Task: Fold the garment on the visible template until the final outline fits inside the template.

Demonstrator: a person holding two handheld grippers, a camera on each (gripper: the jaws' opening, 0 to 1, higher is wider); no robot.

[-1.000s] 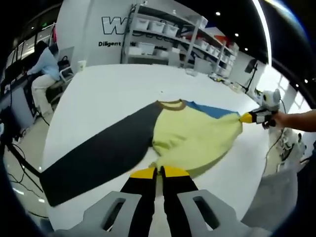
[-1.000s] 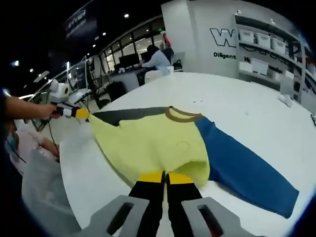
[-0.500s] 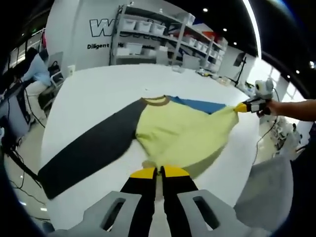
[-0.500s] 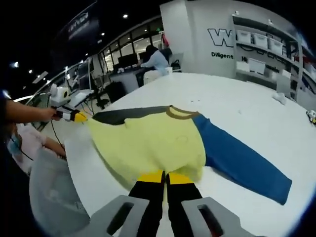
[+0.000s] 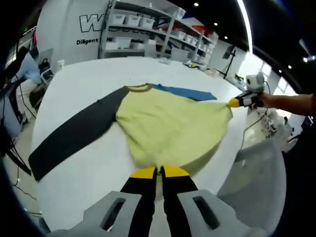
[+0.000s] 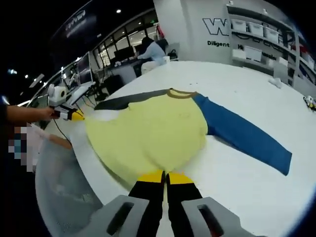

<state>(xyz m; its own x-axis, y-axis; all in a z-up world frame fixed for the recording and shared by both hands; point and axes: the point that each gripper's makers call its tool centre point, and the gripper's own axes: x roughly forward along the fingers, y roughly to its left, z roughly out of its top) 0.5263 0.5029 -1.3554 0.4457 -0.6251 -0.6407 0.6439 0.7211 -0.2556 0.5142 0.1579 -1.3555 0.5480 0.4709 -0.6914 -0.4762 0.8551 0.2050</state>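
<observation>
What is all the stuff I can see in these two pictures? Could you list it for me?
Garment: one, yellow body, brown collar, one dark grey sleeve, one blue sleeve, spread on the table.
Table: one, white, large, under the garment.
Shelving with bins: one rack, pale, by the far wall.
Seated person: one, pale top, at a desk beyond the table.
Left gripper: one, black with yellow tips, shut on the garment's hem.
Right gripper: one, same colours, shut on the hem's other corner.

bg: shelving w/ bins (image 5: 148,22) | seated person at desk (image 6: 150,49) | wall lettering (image 6: 217,27)
</observation>
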